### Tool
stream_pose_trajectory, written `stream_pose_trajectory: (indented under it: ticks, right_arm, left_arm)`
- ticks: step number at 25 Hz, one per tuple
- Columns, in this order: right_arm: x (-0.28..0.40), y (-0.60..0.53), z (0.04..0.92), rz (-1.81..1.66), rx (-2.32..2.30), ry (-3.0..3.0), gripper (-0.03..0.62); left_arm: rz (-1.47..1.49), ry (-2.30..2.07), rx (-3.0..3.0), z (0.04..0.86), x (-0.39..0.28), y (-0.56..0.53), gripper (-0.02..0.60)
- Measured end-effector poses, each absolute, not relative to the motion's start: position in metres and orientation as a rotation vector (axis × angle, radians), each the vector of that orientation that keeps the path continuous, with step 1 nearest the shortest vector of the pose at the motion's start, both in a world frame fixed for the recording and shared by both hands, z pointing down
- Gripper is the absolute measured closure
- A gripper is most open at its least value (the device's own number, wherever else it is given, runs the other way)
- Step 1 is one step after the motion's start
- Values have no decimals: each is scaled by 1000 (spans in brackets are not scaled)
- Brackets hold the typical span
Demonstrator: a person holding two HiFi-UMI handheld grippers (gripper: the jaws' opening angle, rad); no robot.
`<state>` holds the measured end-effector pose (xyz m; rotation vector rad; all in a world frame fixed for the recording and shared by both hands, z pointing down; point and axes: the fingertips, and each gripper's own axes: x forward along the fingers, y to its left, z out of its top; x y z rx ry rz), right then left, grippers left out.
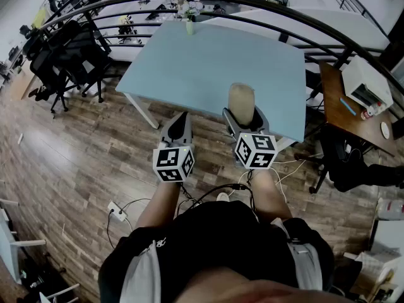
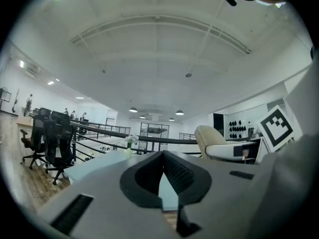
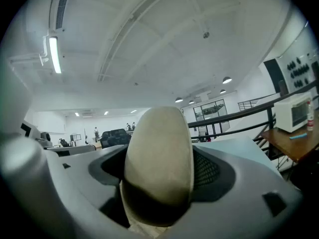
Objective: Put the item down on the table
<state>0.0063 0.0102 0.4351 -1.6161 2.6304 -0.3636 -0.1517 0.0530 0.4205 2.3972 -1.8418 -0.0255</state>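
Observation:
A beige, rounded, loaf-shaped item (image 1: 241, 100) stands upright between the jaws of my right gripper (image 1: 243, 117), which is shut on it at a wide opening. In the right gripper view the item (image 3: 159, 158) fills the gap between the dark pads of the right gripper (image 3: 160, 176). It is held over the near edge of the light blue table (image 1: 208, 62). My left gripper (image 1: 182, 121) is beside it to the left, shut with nothing in it. In the left gripper view the left gripper (image 2: 162, 157) has its pads together, and the item (image 2: 209, 135) shows at the right.
A small vase of flowers (image 1: 189, 19) stands at the table's far edge. Black office chairs (image 1: 69, 55) are at the left and a curved black railing (image 1: 297, 17) runs behind. A brown desk with a white appliance (image 1: 366, 84) is at the right. Cables and a socket strip (image 1: 118, 212) lie on the wood floor.

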Motion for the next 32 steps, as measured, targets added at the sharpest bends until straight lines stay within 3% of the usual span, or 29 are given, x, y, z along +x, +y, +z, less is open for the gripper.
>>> stream_pose_trajectory:
  ticks: [32]
  right_arm:
    - [-1,66,420,-339,-1617,2579,203]
  left_arm:
    - [-40,-1759,2471,417,-149,97,568]
